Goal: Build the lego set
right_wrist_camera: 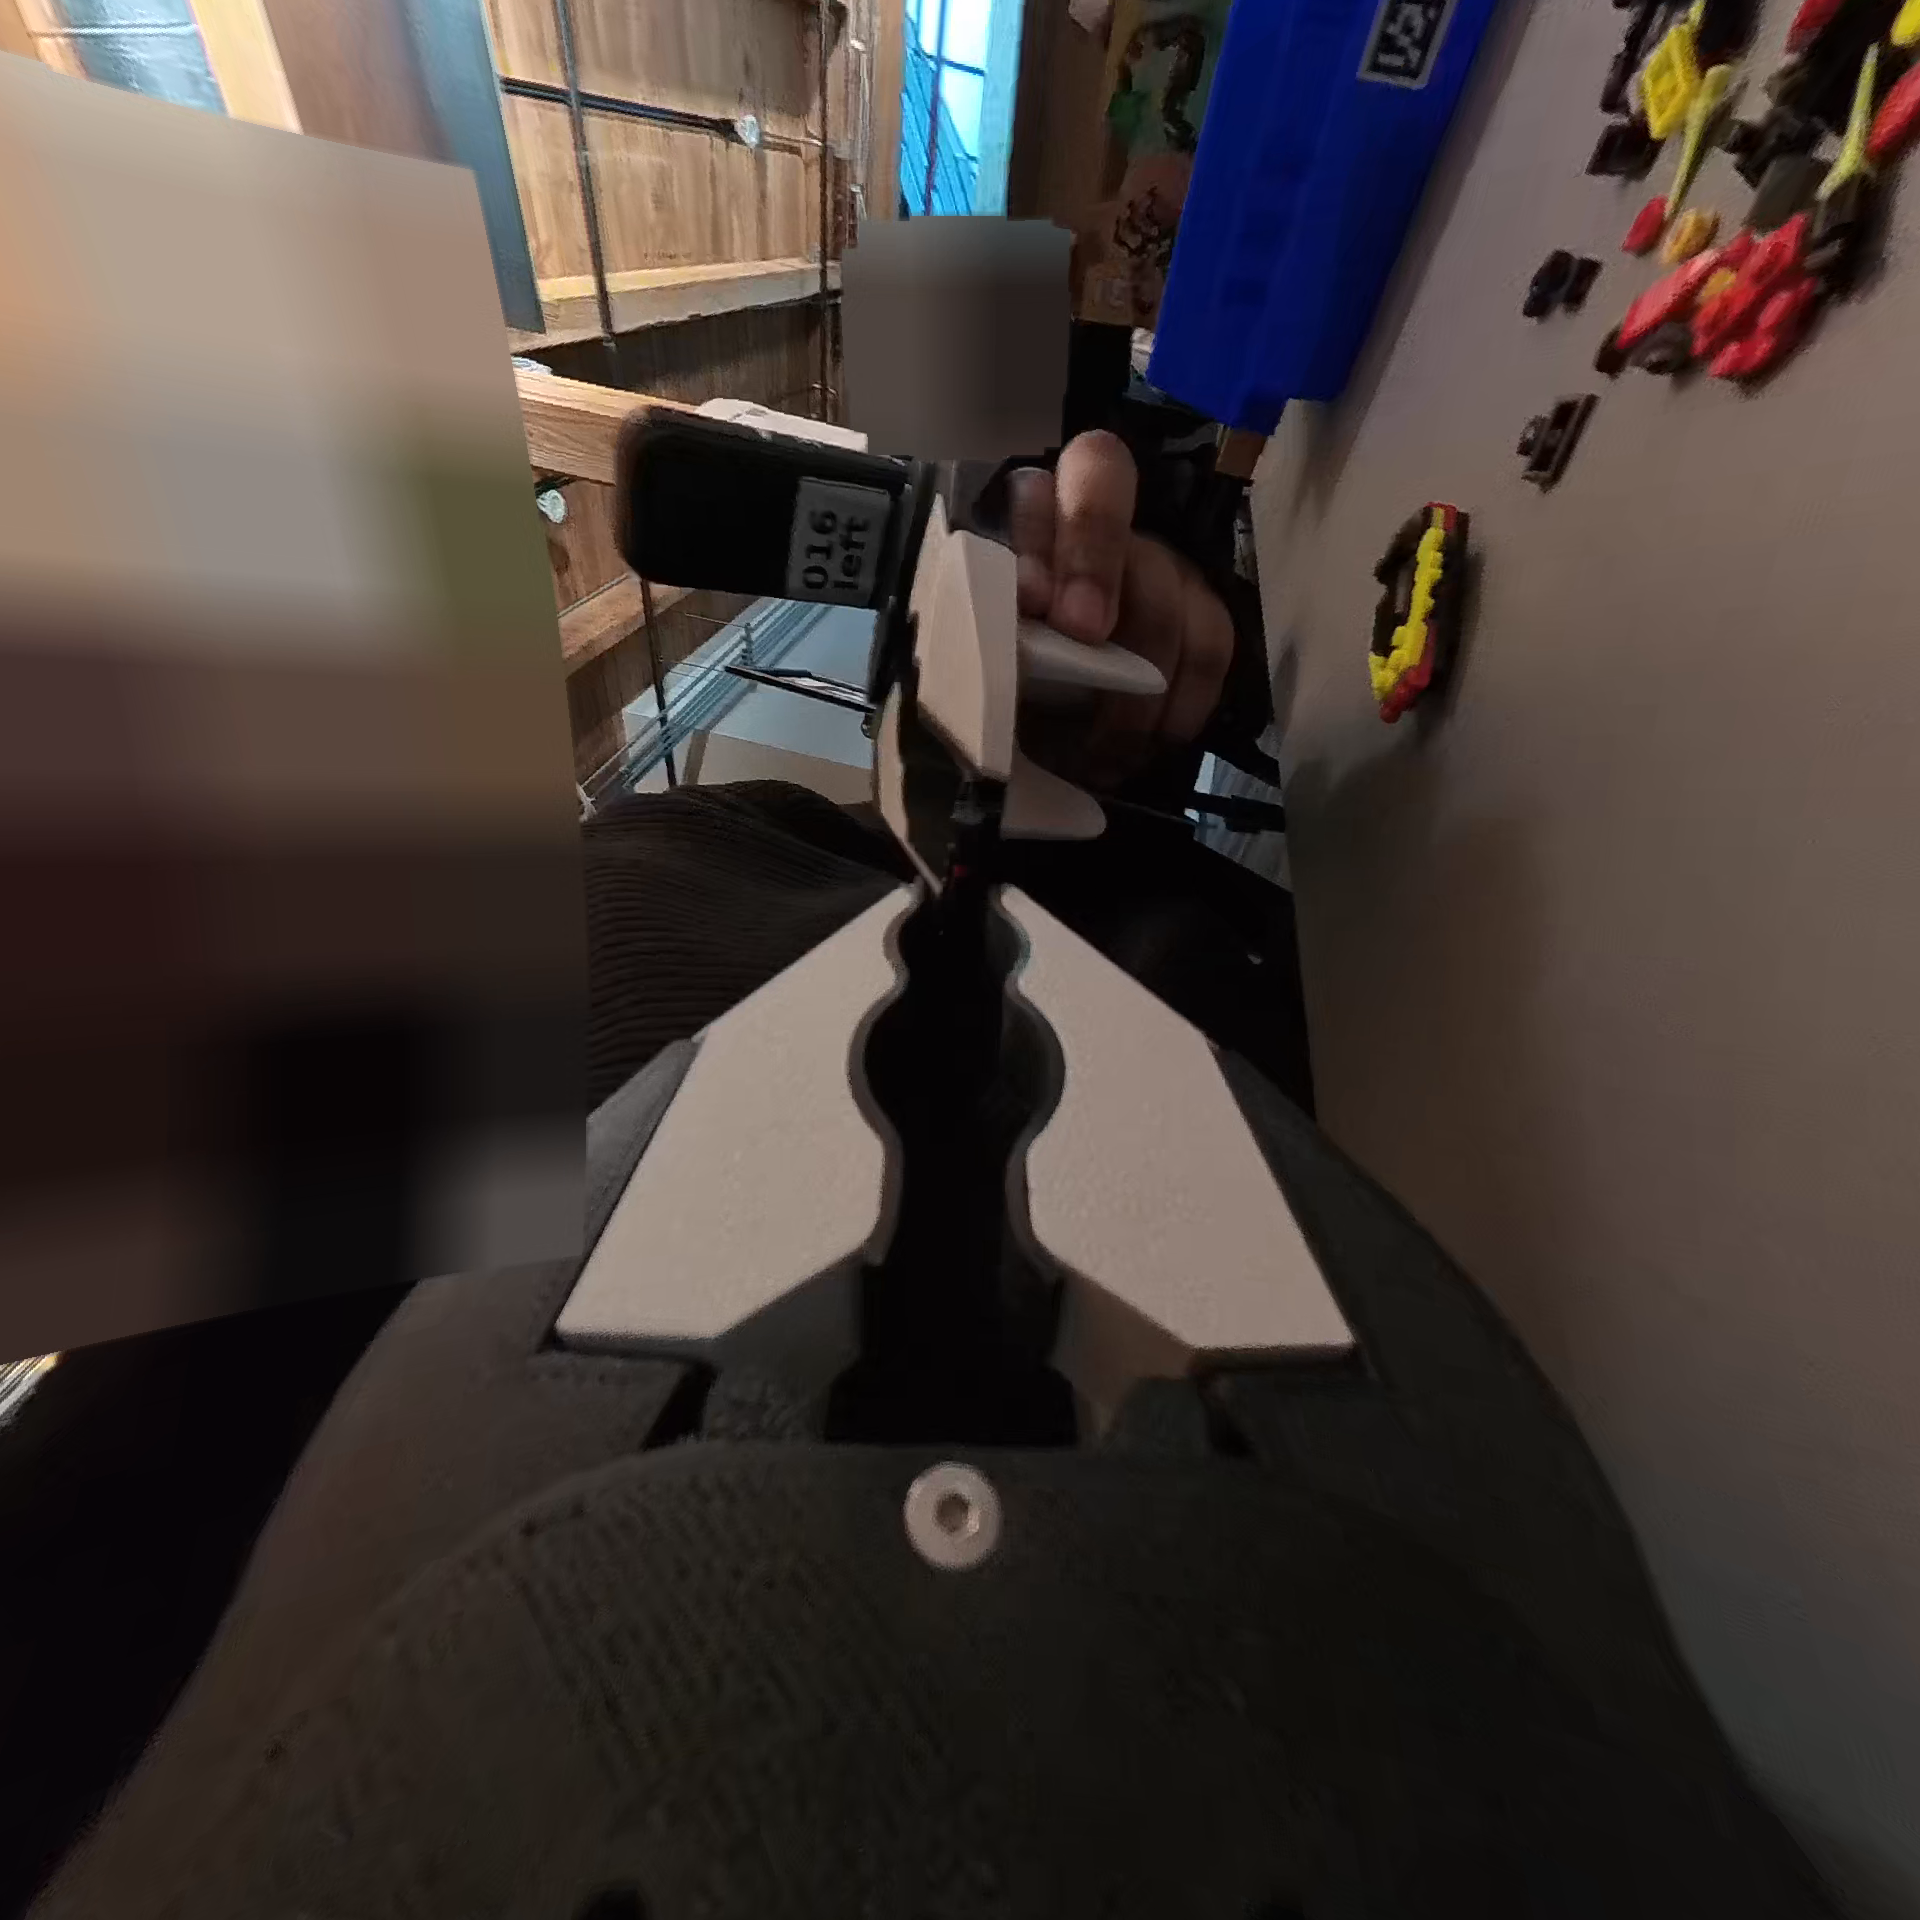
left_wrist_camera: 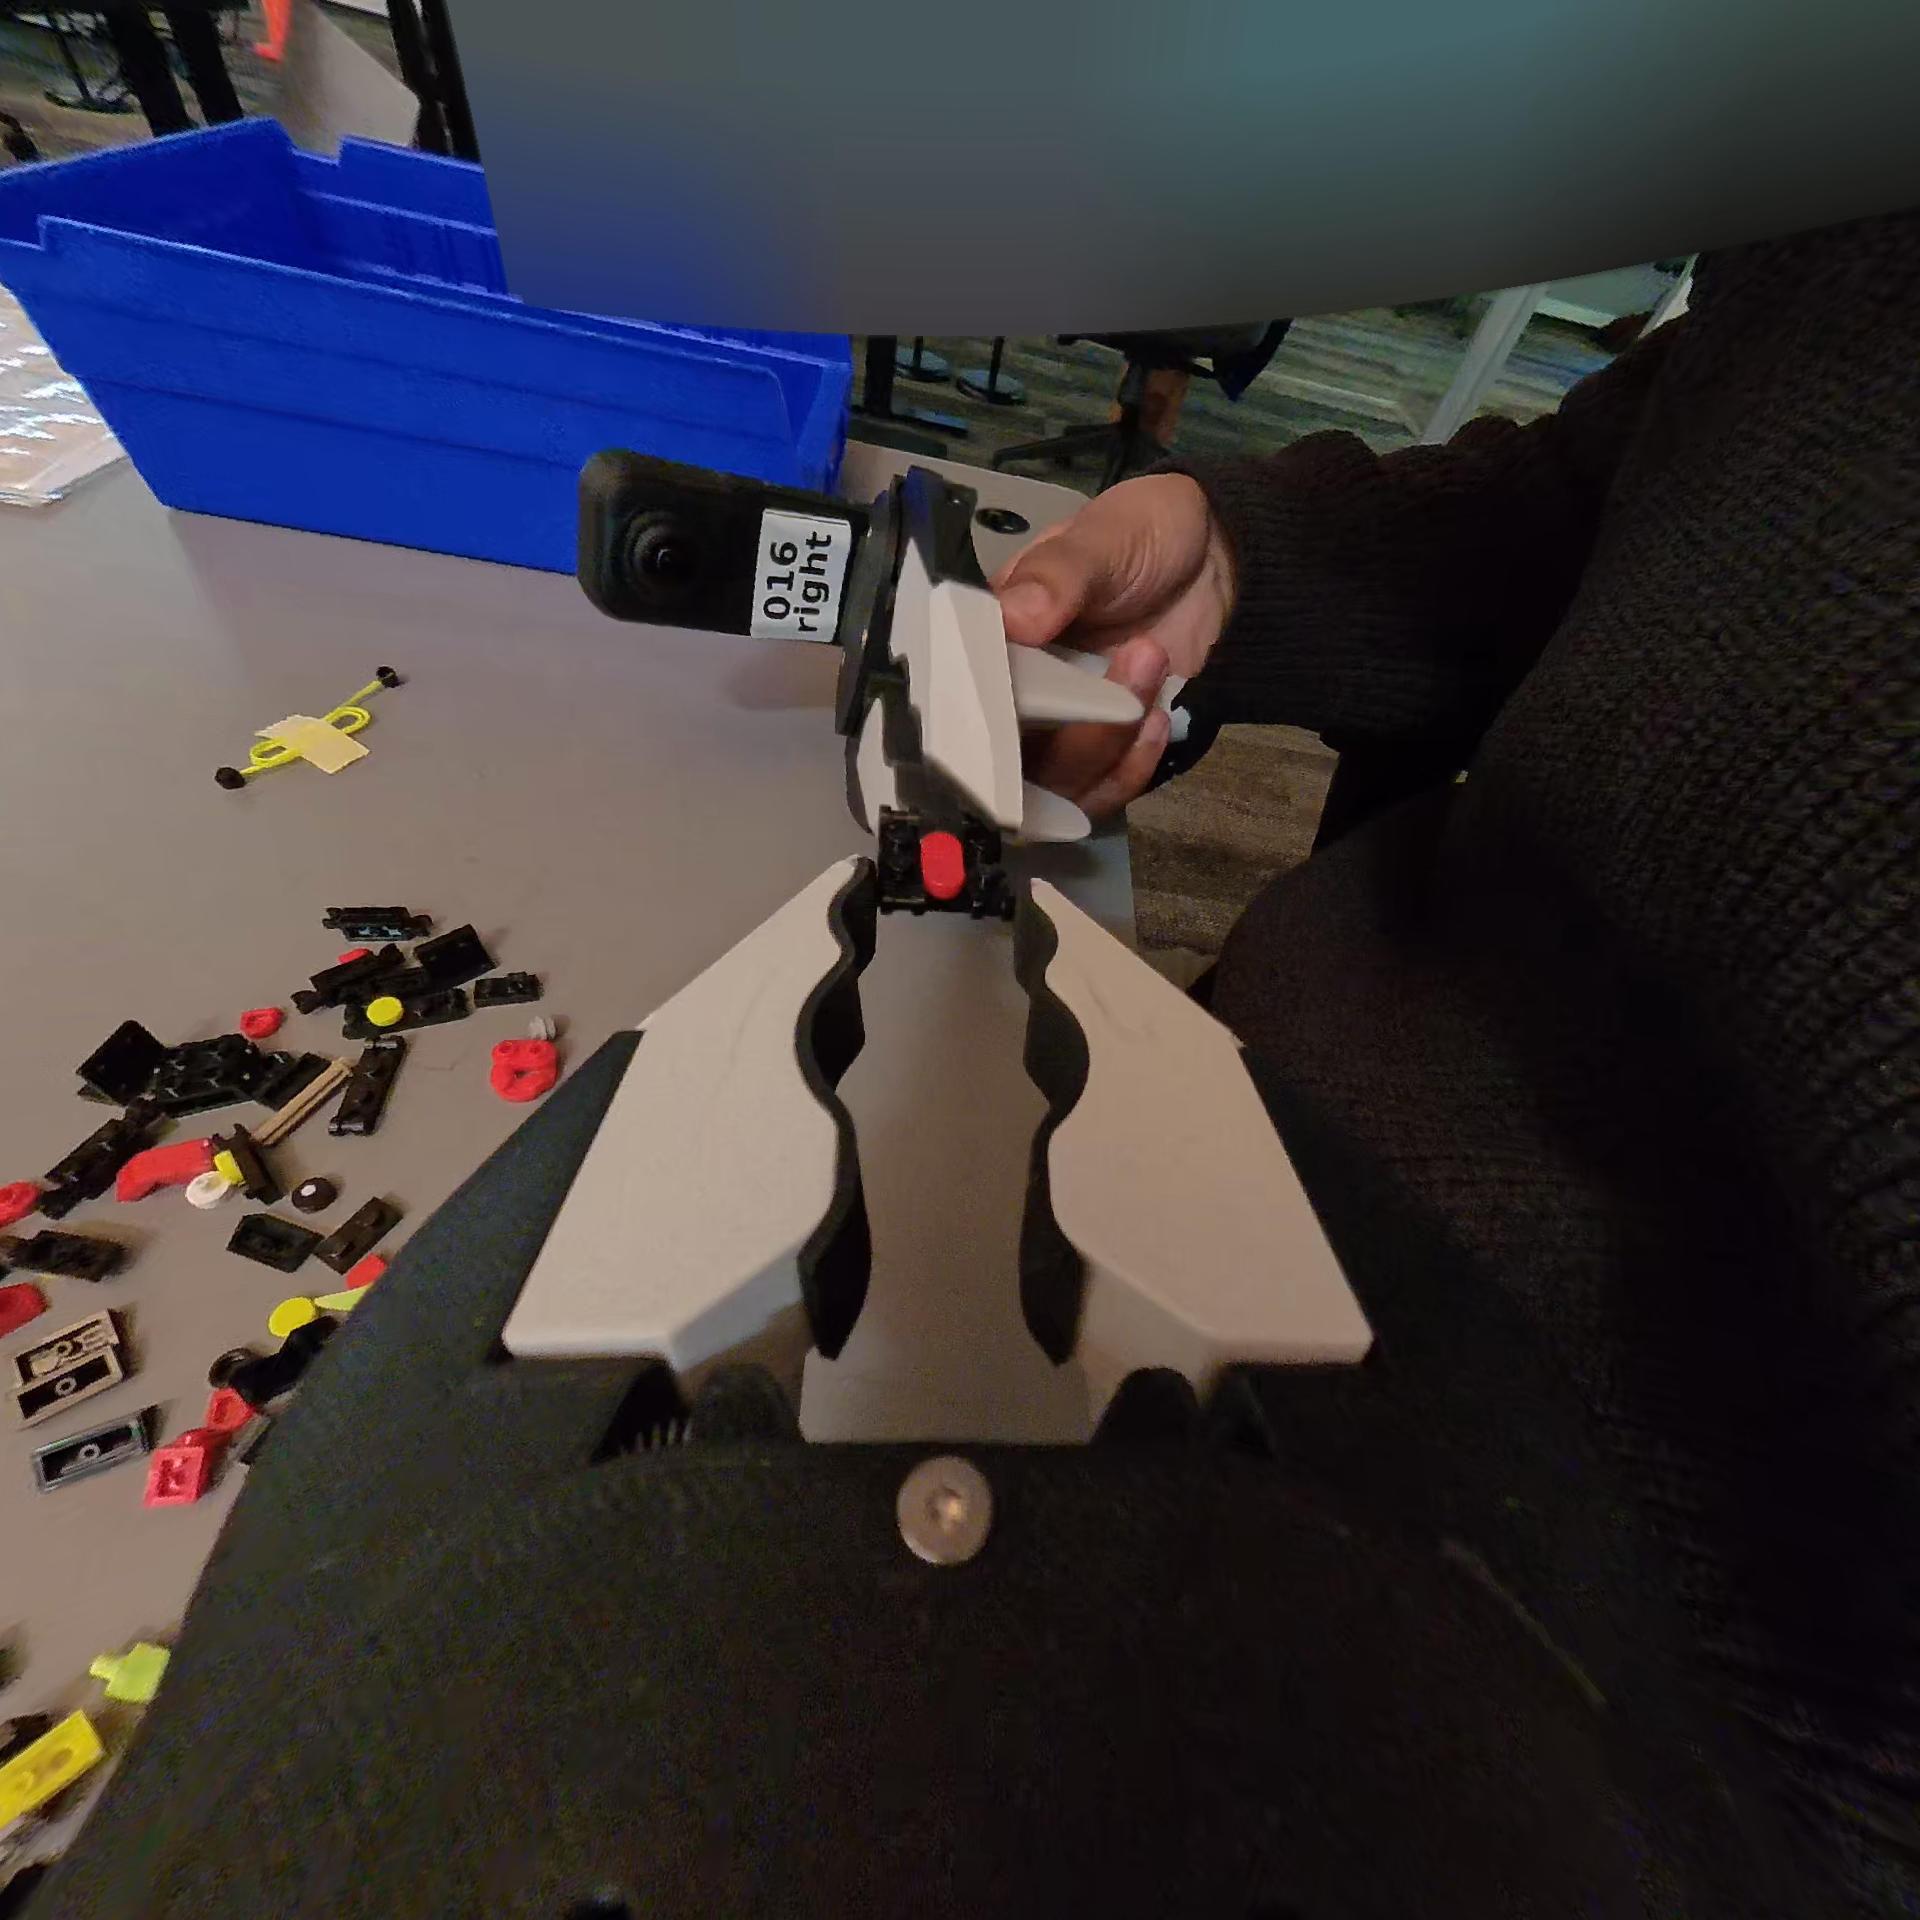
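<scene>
At frame centre, a black brick assembly [left_wrist_camera: 943,873] bearing a red stud is being gripped edgewise by both the left claw [left_wrist_camera: 940,883] and right claw [right_wrist_camera: 961,894], above the bench [left_wrist_camera: 582,727] edge; opposing pull could be separating or dropping it.

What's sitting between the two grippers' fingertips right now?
A small black brick assembly with a red rounded piece, between the left gripper and right gripper; clearest in the left wrist view.

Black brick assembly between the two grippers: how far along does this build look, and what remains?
Done: a red rounded piece sits on the black brick assembly. In hand: the assembly sits between the left gripper fingertips, with the right gripper on its top. Left: many loose black, red and yellow pieces lie scattered on the grey table.
</scene>
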{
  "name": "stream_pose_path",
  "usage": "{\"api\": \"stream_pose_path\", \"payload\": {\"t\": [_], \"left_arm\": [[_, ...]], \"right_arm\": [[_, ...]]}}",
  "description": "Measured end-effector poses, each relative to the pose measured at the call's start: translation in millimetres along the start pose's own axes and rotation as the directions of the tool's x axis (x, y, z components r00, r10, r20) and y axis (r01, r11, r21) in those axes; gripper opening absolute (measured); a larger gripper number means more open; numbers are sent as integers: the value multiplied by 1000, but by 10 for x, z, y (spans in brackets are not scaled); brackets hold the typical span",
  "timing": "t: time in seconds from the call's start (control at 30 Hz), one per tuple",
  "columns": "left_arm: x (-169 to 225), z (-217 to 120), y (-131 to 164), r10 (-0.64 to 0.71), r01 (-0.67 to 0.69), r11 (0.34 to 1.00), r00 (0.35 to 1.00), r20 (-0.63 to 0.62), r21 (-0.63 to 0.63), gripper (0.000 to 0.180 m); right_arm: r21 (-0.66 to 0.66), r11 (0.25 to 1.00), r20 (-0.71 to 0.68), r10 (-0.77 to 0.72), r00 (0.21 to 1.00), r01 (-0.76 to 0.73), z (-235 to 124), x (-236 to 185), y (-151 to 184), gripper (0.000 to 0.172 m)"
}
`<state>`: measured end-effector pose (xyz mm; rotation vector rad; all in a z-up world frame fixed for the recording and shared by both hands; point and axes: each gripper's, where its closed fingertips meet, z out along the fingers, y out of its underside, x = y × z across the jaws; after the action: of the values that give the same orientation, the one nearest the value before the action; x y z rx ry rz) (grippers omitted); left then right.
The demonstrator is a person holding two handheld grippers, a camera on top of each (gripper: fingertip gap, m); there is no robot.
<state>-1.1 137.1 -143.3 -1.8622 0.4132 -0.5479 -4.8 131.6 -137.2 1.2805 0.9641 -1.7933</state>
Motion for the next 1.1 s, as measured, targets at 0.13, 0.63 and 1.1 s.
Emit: {"api": "stream_pose_path", "payload": {"t": [0.13, 0.63, 1.1], "left_arm": [[-61, -27, -36, -26, 26, 999, 999, 21, 25, 24], [-99, -136, -191, -117, 118, 985, 993, -17, 125, 24], [15, -113, -224, -104, 112, 984, 993, -62, 138, 24]], "right_arm": [[44, 999, 63, -33, 997, 30, -64, -129, -98, 20], [-239, 310, -305, -924, 232, 920, -78, -246, -221, 42], [-310, 264, -239, -951, 194, 913, 59, -153, -66, 38]]}}
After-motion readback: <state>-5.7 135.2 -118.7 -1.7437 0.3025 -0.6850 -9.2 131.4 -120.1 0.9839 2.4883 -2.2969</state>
